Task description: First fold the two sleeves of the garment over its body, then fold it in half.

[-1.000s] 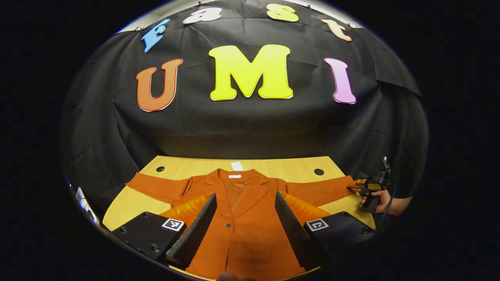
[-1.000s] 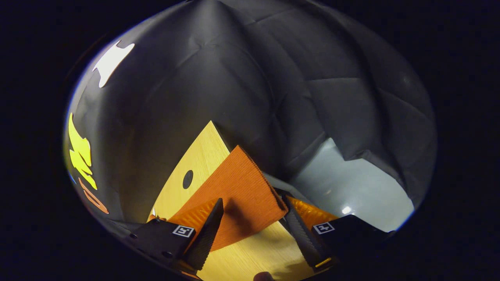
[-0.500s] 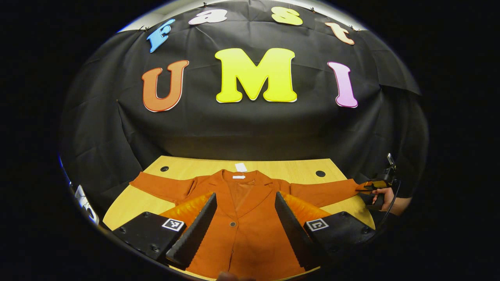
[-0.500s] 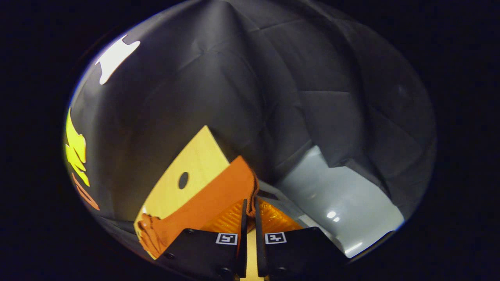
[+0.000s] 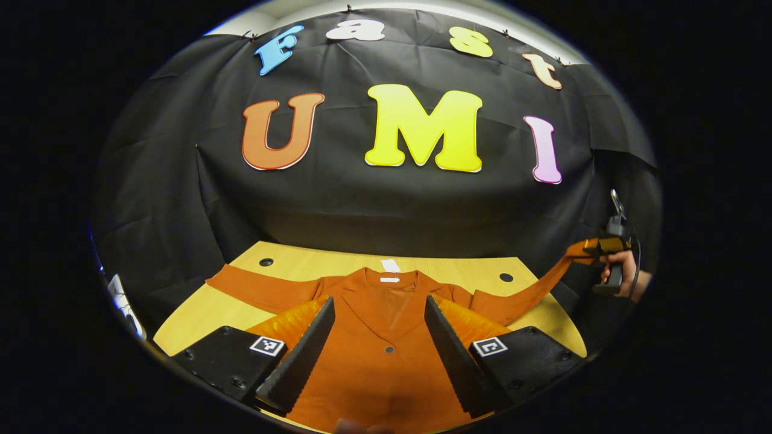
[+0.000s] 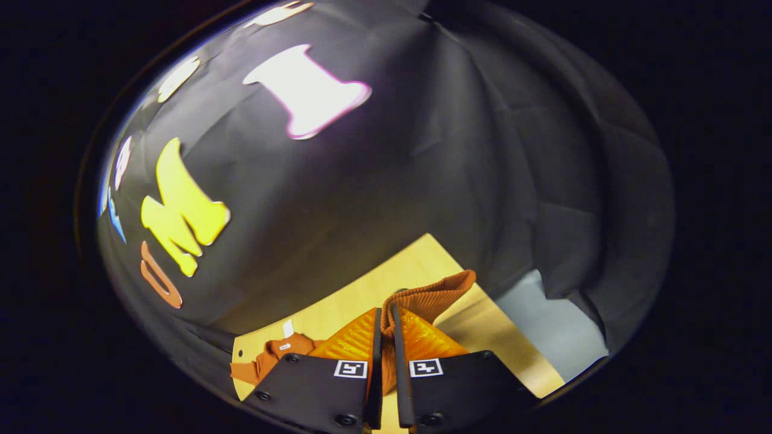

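Left gripper view: the orange jacket (image 5: 386, 337) lies flat on the tabletop (image 5: 193, 313). The right claw (image 6: 386, 343) pinches one sleeve cuff (image 6: 431, 295), lifted past the tabletop's right edge. The left claw (image 5: 377, 355) is spread wide above the jacket. Next, lay that sleeve across the body.

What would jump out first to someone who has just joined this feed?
The rust-orange jacket spread face-up across the wooden table. Next, its sleeve on the table's right side, lifted off the wood and stretched up to the right tongs, which are shut on the cuff. The left tongs hang open over the jacket's front.
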Tool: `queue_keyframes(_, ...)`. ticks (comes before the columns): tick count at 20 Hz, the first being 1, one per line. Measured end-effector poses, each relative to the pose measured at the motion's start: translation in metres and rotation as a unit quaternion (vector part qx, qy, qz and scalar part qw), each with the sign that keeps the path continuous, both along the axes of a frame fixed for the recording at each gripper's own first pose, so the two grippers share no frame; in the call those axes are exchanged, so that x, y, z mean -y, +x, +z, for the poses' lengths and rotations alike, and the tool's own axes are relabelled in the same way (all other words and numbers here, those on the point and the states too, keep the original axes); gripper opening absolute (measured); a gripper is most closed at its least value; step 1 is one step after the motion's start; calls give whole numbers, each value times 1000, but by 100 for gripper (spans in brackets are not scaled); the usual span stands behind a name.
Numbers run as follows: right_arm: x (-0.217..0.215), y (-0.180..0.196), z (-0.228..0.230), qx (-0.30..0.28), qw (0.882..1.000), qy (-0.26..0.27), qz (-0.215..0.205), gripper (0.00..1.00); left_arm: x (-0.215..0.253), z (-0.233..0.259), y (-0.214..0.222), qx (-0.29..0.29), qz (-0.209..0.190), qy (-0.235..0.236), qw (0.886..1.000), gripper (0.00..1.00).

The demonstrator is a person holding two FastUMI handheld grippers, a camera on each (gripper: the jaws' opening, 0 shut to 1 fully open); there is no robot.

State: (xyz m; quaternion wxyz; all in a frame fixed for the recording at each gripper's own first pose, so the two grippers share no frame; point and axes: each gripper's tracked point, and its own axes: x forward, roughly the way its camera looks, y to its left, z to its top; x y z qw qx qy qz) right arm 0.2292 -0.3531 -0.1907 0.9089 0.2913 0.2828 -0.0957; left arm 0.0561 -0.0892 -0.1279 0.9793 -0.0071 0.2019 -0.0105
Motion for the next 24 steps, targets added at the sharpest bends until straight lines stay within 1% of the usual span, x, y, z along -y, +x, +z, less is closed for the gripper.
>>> queue_keyframes(3,-89,24,53,19,998,-41,50,11,-51,5,-5,27,-1,1,1000,97)
queue_keyframes(6,-203,42,91,38,991,-65,109,11,-110,7,-11,45,-8,14,999,98)
queue_keyframes(7,-244,48,98,40,988,-71,129,11,-130,6,-13,48,-3,9,999,98)
queue_keyframes(9,-329,60,89,40,981,-80,170,11,-171,4,-17,50,16,-10,999,97)
queue_keyframes(11,-400,68,68,36,974,-92,202,11,-208,8,-21,57,42,-27,997,98)
queue_keyframes(14,-497,68,21,15,965,-85,248,11,-259,11,-27,64,77,-31,995,97)
queue_keyframes(17,-579,62,-48,-23,955,-79,285,11,-295,3,-37,57,107,-41,992,97)
queue_keyframes(18,-599,59,-73,-38,952,-86,292,11,-305,-2,-42,51,117,-45,991,97)
queue_keyframes(20,-624,51,-120,-72,944,-108,305,11,-325,-15,-52,37,134,-53,989,97)
queue_keyframes(21,-636,46,-142,-93,941,-108,308,11,-332,-21,-54,30,140,-59,988,100)
queue_keyframes(22,-644,44,-160,-109,940,-102,306,11,-339,-25,-56,23,147,-68,987,97)
queue_keyframes(24,-653,38,-180,-127,942,-93,297,11,-351,-35,-59,13,160,-82,984,97)
